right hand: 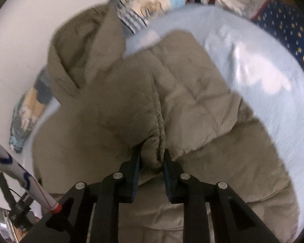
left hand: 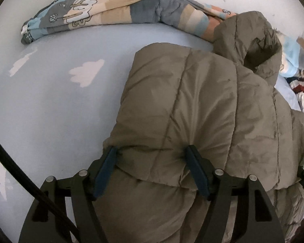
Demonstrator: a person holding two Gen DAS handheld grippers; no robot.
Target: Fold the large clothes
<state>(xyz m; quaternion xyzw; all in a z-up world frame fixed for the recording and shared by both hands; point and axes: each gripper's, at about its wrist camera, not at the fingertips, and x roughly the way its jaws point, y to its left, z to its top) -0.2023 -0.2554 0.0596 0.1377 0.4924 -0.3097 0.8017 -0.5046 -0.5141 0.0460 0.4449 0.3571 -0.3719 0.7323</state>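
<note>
Puffer jacket [left hand: 192,105], olive, lies on the bed [left hand: 50,105], half folded. My left gripper [left hand: 152,170] jaws spread open over its edge; right gripper [right hand: 152,162] pinches a fold. Next, I carry it toward 12 o'clock.

Left of the padded jacket [left hand: 192,105] the bed sheet [left hand: 50,105] lies bare, room enough to pass. A rolled patterned blanket [left hand: 111,12] blocks the wall side, and heaped bedding [right hand: 253,2] crowds the far right corner.
</note>
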